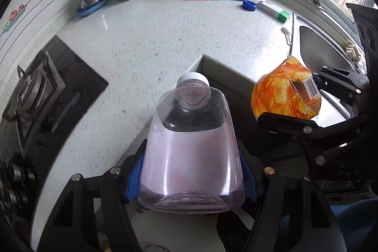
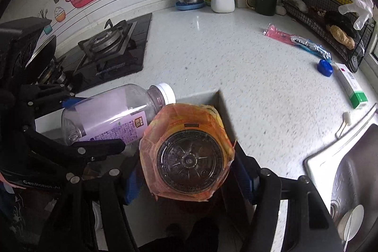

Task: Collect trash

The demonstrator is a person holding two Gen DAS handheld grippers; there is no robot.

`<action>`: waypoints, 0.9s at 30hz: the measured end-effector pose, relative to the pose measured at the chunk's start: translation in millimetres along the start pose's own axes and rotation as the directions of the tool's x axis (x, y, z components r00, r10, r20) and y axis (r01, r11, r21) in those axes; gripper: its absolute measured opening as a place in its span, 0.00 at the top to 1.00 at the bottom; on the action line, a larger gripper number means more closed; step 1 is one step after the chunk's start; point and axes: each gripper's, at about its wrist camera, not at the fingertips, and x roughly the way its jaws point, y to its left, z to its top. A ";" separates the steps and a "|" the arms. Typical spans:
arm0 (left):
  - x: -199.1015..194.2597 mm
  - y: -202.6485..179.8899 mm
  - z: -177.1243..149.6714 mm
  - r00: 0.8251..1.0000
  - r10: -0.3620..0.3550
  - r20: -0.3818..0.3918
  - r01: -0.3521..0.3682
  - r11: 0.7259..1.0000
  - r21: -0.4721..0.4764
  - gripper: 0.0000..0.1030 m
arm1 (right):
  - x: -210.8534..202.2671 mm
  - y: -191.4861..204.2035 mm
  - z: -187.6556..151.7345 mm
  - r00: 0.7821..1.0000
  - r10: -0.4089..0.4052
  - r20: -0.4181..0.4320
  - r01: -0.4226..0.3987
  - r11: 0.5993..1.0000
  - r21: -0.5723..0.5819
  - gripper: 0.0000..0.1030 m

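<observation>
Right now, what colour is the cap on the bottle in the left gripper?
White. The cap on the purple-labelled bottle shows best in the right wrist view.

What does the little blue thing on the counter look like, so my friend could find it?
Start at the steel sink and follow the white speckled counter toward the wire rack. The blue cap lies between a long pink-and-blue wrapper and a white box with a green end. It is the only small, round, solid blue piece.
</observation>
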 end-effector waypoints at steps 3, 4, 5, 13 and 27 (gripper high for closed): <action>7.7 -0.2 -32.6 1.000 -0.016 -0.025 0.016 1.000 -0.012 0.35 | 6.9 12.9 -23.5 1.000 -0.006 -0.024 0.006 1.000 -0.003 0.37; 12.2 -0.4 -43.0 0.999 -0.023 -0.035 0.022 1.000 -0.017 0.35 | 9.1 15.3 -29.9 0.999 -0.007 -0.033 0.007 1.000 -0.001 0.37; 17.1 -0.8 -52.0 0.998 -0.031 -0.048 0.029 0.999 -0.023 0.35 | 12.9 17.9 -37.0 0.999 -0.005 -0.043 0.005 1.000 0.001 0.37; 68.4 -3.1 -101.1 0.991 -0.069 -0.115 0.066 0.997 -0.028 0.35 | 47.3 26.8 -86.2 0.996 -0.017 -0.086 0.019 1.000 0.016 0.37; 229.2 -17.1 -137.0 0.974 -0.144 -0.174 0.148 0.989 0.010 0.35 | 166.1 -7.9 -140.5 0.995 -0.073 -0.075 0.075 0.997 0.025 0.37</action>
